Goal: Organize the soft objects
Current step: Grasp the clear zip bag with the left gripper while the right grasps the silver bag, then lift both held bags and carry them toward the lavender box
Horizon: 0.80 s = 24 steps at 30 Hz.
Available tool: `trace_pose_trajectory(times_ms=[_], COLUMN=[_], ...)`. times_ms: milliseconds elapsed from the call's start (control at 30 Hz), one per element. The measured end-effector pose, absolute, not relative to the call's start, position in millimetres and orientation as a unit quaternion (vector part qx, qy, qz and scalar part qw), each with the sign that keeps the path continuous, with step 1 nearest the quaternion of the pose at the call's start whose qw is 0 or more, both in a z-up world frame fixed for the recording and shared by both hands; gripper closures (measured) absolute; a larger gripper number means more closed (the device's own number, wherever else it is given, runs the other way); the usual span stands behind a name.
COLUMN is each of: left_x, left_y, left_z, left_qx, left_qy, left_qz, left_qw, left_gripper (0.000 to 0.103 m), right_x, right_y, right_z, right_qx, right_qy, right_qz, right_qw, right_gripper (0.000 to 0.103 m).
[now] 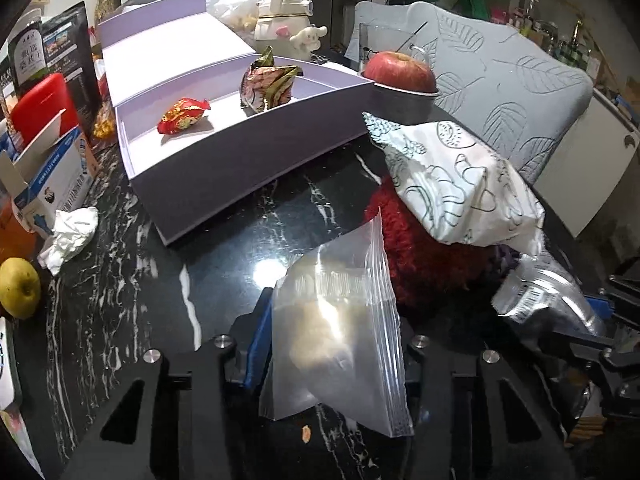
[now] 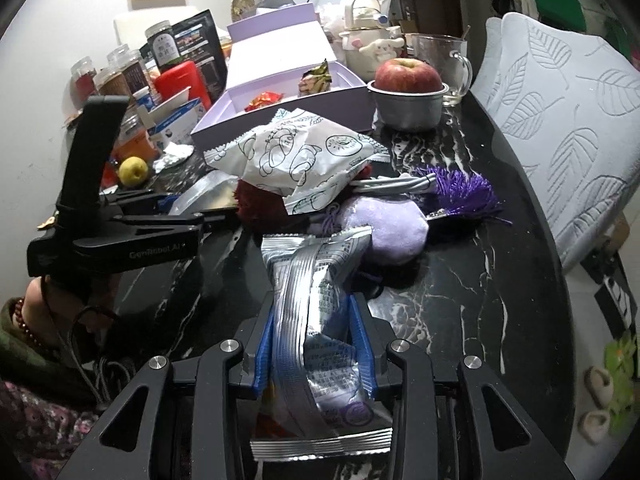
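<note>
In the left wrist view my left gripper (image 1: pixel 332 344) is shut on a clear zip bag (image 1: pixel 340 320) with something beige inside; only its left blue pad (image 1: pixel 256 340) shows. My right gripper (image 2: pixel 316 340) is shut on a silver snack packet (image 2: pixel 316 292) low over the black marble table (image 2: pixel 460 288). Ahead lies a pile: a white printed packet (image 1: pixel 460 184) on a red fuzzy thing (image 1: pixel 408 248), with a lilac plush (image 2: pixel 384 228) and a purple tassel (image 2: pixel 464 192) beside them. A lilac box (image 1: pixel 240 168) holds a red wrapped sweet (image 1: pixel 182 115) and a patterned wrapped packet (image 1: pixel 268 84).
An apple in a metal bowl (image 2: pixel 408 108) and a glass jug (image 2: pixel 444 60) stand behind the pile. Jars, cartons, a crumpled tissue (image 1: pixel 68 236) and a yellow fruit (image 1: pixel 18 288) crowd the left. A leaf-patterned chair (image 2: pixel 560 120) sits at the table's right edge.
</note>
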<state>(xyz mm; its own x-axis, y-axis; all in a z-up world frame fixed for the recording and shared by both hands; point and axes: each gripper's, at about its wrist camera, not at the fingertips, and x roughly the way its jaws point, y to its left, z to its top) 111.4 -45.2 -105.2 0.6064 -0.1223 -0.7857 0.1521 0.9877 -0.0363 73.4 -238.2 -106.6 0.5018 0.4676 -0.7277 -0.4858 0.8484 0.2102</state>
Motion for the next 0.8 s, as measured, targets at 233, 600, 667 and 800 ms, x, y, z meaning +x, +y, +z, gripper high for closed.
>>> trace_pose_trajectory(times_ms=[233,600,667,800], left_x=[101,81,77,68], left_y=[-41,-34,-33,-31], left_z=[-100,-87,-85,-77], left_qx=[0.003,-0.003,-0.008,-0.008], left_qy=[0.441,0.431,0.430,0.418], left_qz=[-0.086,-0.083,-0.086,-0.085], left_qw=[0.893,0.898,0.899,0.904], left_gripper=[0.060,0.060,0.060,0.060], right_x=[77,62,59,50], right_y=[-228,-220,-220,-224], right_z=[-113,-110,-106,-97], right_qx=[-0.029,-0.037,-0.029,-0.014], right_qy=[0.432,0.413,0.409,0.399], right_qz=[0.265,0.278,0.283,0.293], right_qw=[0.861,0.867,0.867,0.869], right_gripper=[0.057,0.066,0.066,0.066])
